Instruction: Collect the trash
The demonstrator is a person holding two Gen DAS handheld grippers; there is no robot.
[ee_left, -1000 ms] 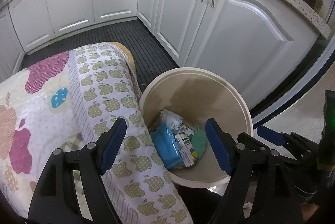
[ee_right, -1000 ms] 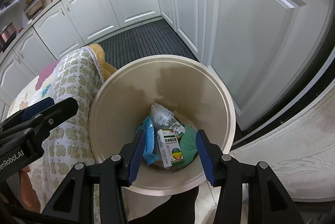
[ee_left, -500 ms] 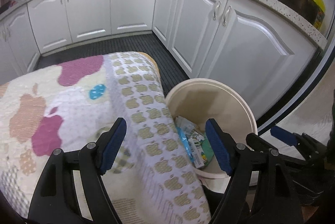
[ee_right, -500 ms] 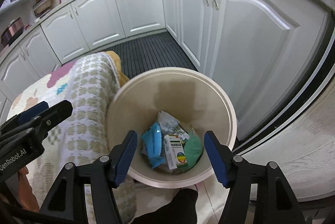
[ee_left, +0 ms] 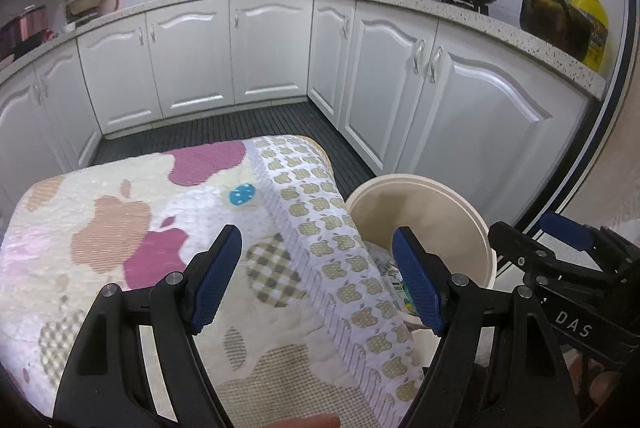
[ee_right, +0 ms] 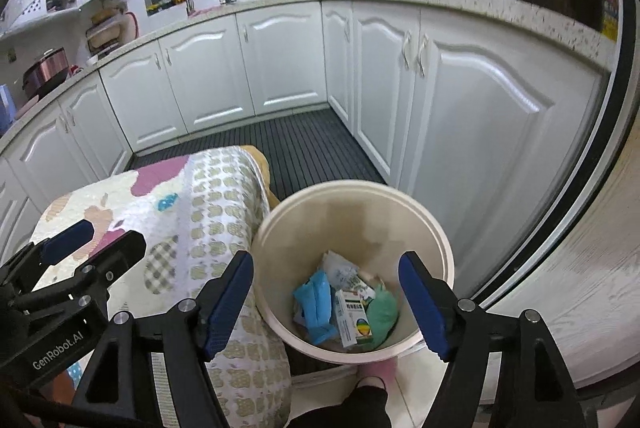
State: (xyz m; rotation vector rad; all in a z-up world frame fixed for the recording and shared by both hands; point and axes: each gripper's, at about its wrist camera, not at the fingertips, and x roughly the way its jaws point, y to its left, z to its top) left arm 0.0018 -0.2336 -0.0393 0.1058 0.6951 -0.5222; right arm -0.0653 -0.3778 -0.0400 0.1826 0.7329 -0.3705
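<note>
The trash [ee_right: 346, 304], a blue wrapper, small carton and green wad, already lies at the bottom of the cream bin [ee_right: 432, 240], lower centre of the right wrist view. No more litter shows on the quilted surface [ee_left: 132, 211]. The right gripper [ee_right: 326, 304] above it is opening, fingers empty; the left gripper [ee_left: 318, 282] is released, empty.

In front of my right gripper [ee_right: 326, 304], a bin [ee_right: 424, 228] stands on the floor holding a small box [ee_right: 354, 318] and wrappers. At its nine o'clock is a quilt-covered surface [ee_right: 212, 199]; cabinets [ee_right: 460, 115] stand behind, twelve to three o'clock.
</note>
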